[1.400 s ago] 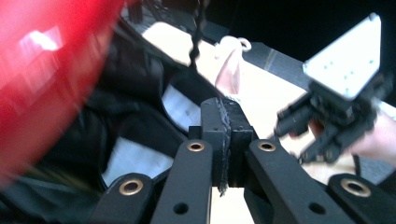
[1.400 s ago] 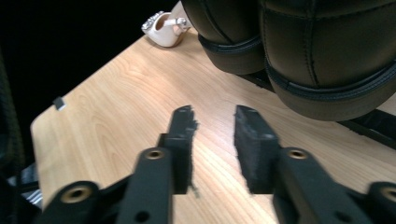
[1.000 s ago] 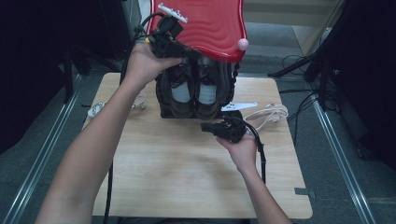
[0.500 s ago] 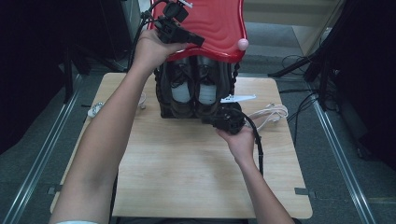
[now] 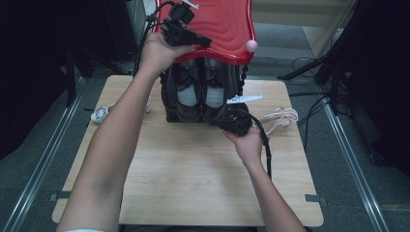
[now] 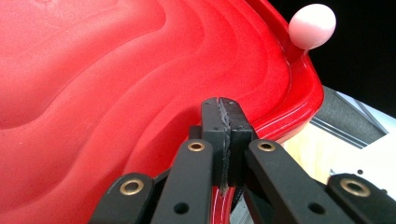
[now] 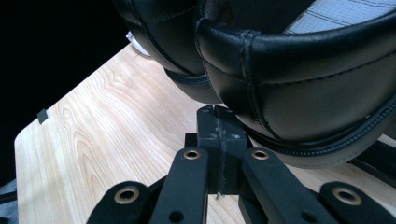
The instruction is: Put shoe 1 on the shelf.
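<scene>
Up high, the left gripper is pressed shut on the near edge of the red lid. Lower down, the right gripper is pressed together with nothing pinched, right at the heel of a black shoe that is stood on the wooden table.

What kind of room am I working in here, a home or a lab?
Likely a lab or recording workspace, not a home: a bare wooden table on metal floor rails, loose cables trailing across grey flooring, dark stands around it.

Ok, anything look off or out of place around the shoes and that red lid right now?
One thing: the red lid is tilted up over the pair of black shoes, with the shut left gripper at its edge. The shut right gripper sits at the shoes' heels. Nothing looks spilled or damaged.
</scene>
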`<state>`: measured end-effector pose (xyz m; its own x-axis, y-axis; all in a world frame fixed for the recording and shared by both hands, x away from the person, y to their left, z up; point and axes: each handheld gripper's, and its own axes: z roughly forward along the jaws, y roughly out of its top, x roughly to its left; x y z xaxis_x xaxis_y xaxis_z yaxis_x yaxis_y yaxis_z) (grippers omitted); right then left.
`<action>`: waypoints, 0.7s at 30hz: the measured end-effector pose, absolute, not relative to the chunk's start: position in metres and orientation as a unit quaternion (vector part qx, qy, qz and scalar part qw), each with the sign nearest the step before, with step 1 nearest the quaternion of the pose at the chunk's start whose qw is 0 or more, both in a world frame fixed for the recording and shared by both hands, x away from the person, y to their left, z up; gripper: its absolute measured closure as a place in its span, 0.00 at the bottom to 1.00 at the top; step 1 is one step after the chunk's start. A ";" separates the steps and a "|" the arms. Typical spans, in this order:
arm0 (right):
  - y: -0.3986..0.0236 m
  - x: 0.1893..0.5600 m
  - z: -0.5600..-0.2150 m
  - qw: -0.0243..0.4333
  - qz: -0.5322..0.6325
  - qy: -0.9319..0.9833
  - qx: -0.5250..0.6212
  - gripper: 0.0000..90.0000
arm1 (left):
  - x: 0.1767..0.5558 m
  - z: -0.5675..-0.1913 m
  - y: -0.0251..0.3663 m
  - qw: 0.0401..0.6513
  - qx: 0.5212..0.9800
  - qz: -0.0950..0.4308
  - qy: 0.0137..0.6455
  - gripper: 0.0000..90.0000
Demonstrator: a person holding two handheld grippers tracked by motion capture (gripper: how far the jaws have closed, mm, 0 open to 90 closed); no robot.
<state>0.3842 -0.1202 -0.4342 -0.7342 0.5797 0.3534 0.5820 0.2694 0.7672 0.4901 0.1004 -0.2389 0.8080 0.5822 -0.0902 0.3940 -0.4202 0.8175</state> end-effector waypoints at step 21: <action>-0.133 0.417 -0.424 -0.040 -0.504 -0.759 -0.410 1.00 | 0.490 -0.240 0.101 0.454 0.836 0.105 0.291 1.00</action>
